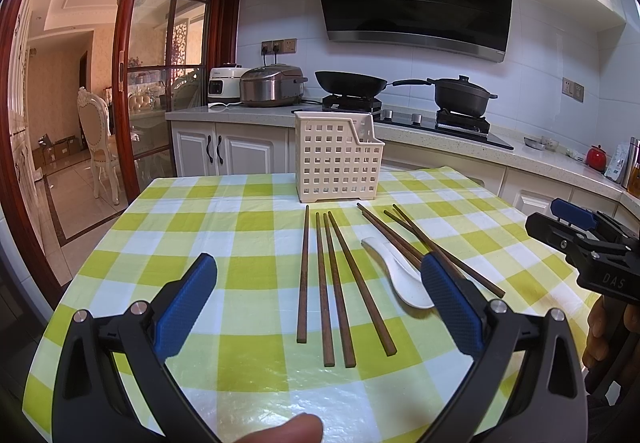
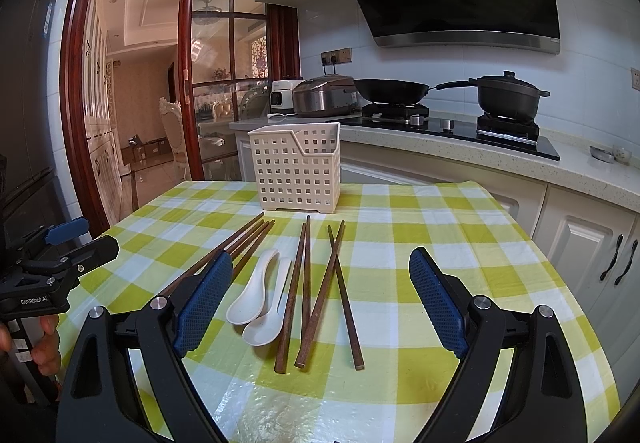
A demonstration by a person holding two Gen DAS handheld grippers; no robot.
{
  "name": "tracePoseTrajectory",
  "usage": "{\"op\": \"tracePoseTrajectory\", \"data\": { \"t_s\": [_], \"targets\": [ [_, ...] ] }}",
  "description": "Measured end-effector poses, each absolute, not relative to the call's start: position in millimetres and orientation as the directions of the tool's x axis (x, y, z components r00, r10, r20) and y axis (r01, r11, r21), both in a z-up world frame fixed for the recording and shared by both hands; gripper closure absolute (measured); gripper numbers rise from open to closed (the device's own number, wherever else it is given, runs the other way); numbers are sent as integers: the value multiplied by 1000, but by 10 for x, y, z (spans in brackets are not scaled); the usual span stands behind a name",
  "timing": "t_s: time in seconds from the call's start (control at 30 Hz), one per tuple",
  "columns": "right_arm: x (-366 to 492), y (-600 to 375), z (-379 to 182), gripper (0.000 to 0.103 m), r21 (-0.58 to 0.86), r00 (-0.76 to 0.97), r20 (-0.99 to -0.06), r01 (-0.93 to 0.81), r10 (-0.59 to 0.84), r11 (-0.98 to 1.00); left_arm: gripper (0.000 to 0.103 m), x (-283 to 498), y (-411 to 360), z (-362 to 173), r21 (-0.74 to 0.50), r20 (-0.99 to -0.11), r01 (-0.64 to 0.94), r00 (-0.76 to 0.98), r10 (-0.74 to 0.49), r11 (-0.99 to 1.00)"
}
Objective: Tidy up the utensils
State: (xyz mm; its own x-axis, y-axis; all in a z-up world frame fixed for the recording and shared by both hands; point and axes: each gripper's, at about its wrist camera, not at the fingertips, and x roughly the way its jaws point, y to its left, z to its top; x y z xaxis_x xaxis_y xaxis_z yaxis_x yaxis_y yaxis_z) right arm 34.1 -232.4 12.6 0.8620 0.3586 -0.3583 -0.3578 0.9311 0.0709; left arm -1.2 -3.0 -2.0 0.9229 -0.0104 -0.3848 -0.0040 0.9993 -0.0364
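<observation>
Both grippers are held spread, nothing pinched: L gripper and R gripper are poised above the near edge of the table w/ green-check cloth. White utensil basket is seen upright near the far edge, centre. Wooden chopsticks are laid loose mid-table in 2 groups, long axes running roughly near-to-far, toward the basket; one pair at the R side is crossed. 2 white spoons are nested betw. the groups, bowls toward the near edge. In L wrist view a 4-stick group sits straight ahead betw. the jaws; in R wrist view the other sticks + spoons are lined up likewise. Each arm is judged nearest its own group; sticks lie along the approach, so a wrist turn is prob. needed to pinch across them. Nothing is seen in the basket yet.
</observation>
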Motion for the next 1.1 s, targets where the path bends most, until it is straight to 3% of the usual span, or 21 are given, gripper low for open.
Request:
{"op": "tracePoseTrajectory", "data": {
  "t_s": [0.7,0.87,1.1],
  "targets": [
    [322,-2326,172,19,79,861,-366,-351,354,933,4,9,-33,47,-13,-374,-11,928,6,1000],
    [605,-2437,87,19,103,818,-454,-345,353,933,4,62,-53,79,-15,-388,-24,922,16,1000],
    [1223,-2446,-112,20,145,679,-625,-383,385,912,4,436,242,-2,-75,-525,-46,851,0,996]
  ]
}}
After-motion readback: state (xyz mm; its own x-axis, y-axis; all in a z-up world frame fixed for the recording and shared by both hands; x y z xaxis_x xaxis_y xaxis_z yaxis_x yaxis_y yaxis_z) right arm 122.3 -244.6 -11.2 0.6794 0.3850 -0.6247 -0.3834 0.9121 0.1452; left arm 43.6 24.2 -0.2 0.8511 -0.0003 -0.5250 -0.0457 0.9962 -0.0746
